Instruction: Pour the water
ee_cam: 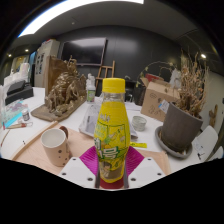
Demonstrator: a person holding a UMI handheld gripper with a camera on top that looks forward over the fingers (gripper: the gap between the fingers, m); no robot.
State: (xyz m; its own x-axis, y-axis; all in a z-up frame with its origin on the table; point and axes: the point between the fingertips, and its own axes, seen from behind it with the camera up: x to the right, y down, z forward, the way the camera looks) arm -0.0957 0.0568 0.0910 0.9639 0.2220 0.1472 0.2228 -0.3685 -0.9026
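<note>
While my gripper (112,168) pinched the yellow-capped bottle (112,128) upright between its pink pads, I judged pouring had not begun: the cap looked still on, and the speckled cup (56,146) waited just beside on the wooden board (30,152).

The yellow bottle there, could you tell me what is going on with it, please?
A hand-held gripper has the yellow bottle upright between its two fingers, which look closed on its lower part. The orange cap is on, so no pouring has begun. A speckled cup stands on the table beside the bottle, and a grey pot stands on the other side.
</note>
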